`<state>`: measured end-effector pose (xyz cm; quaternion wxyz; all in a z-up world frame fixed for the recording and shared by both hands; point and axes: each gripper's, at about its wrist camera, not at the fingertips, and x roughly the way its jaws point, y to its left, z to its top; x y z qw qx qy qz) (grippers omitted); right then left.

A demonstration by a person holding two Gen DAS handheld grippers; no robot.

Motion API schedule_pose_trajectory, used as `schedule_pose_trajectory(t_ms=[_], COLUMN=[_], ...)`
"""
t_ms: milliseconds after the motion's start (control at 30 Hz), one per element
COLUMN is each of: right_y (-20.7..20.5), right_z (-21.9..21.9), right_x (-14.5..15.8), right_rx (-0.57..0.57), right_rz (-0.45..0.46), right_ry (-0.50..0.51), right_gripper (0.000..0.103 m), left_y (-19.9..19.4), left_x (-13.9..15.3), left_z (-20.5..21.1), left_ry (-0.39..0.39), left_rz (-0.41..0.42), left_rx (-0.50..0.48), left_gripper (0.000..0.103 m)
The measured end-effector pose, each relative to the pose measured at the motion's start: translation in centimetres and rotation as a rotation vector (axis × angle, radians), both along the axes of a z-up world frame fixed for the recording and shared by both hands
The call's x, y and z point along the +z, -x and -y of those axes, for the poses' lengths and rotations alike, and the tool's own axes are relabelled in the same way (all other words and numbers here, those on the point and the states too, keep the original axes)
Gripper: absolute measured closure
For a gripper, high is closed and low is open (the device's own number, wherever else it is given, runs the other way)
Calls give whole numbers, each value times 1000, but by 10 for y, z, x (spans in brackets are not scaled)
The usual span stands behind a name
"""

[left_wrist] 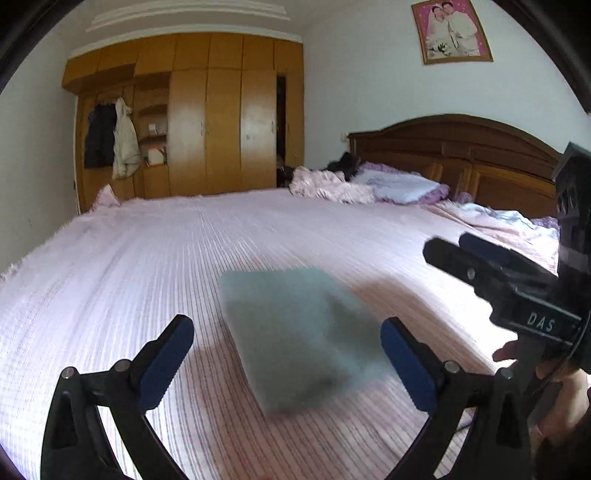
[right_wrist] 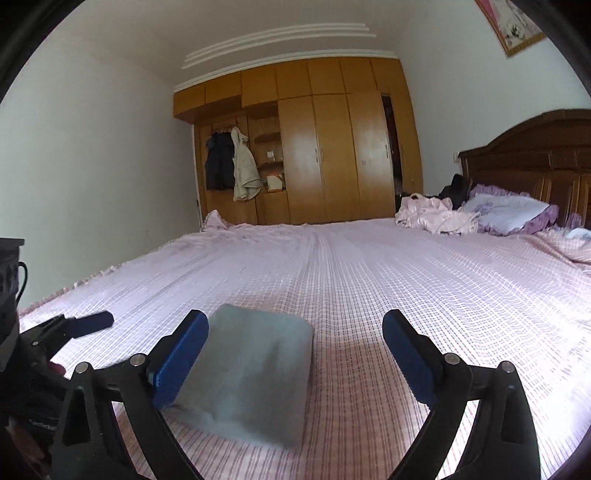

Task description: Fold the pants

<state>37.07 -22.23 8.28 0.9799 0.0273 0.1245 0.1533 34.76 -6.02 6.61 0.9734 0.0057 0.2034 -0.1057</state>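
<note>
On the pink striped bedspread (right_wrist: 369, 295) that covers the bed, the grey-blue pants (right_wrist: 251, 373) lie folded into a compact rectangular bundle, flat on the cloth and near the front edge of both views.

At the far left of the room, seen from the right wrist, a dark jacket (right_wrist: 219, 162) and a pale coat (right_wrist: 244, 171) hang side by side in an open bay of the wooden wardrobe (right_wrist: 332, 147), whose tall doors stand to their right.

Low in the left wrist view, the left gripper (left_wrist: 287, 363) hangs above the bedspread with its jaws spread wide; the folded pants show between its blue pads (left_wrist: 168, 363) but lie on the bed beyond them, blurred, and no pad presses on them. The right wrist view shows this same gripper at its left edge, beside the pants.

Further right, the right gripper (right_wrist: 293, 363) also stands wide open and holds nothing; in its own view the left pad overlaps the near left corner of the bundle, though whether it touches the cloth cannot be told. From the left wrist view, its body and a hand (left_wrist: 554, 402) gripping it show at the right edge.

Toward the right end of the bed, a crumpled pink garment (right_wrist: 432, 216) lies just beside a lilac-frilled pillow (right_wrist: 509, 216) against the dark carved headboard (right_wrist: 535, 155). A framed portrait (left_wrist: 451, 31) hangs on the wall above.
</note>
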Motion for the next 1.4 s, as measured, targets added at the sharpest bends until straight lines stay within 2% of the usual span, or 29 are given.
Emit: schedule_pose_trajectory(t_ms=[100,233,300,433,533,700,800,967,1400], right_y=[6,8,11,5,-10,-2,-10,-9,-12], right_z=[-2,1,8,29,30,16,11,21,21], right_x=[-6,-23,-33,-53,-63,-64,-69,-68,-65], right_rx=[35,57,73,52,-12,38,75,72,69], right_rz=[-35,-116,-126,-156,-234,-200,-240,-232,-234], right_ry=[-23,43,52,-50,-44,11,36,0,10], right_gripper=[7,6,6,6,6,6,6,6,6], left_y=[13,5,0,-14,-12,-18,-21,-22,-18], left_x=[-6,-16,-33,-48,-47,-48,-44,-43,-43], left_z=[0,-1,-5,-9,-6,7,9,10,11], left_ry=[14,28,48,68,61,26,27,33,27], left_rz=[-23,-48,-77,-159,-145,-157,-155,-149,-143], left_rx=[-16,5,23,9,-1,-14,-13,-7,1], left_gripper=[0,0,0,0,0,0,0,0,0])
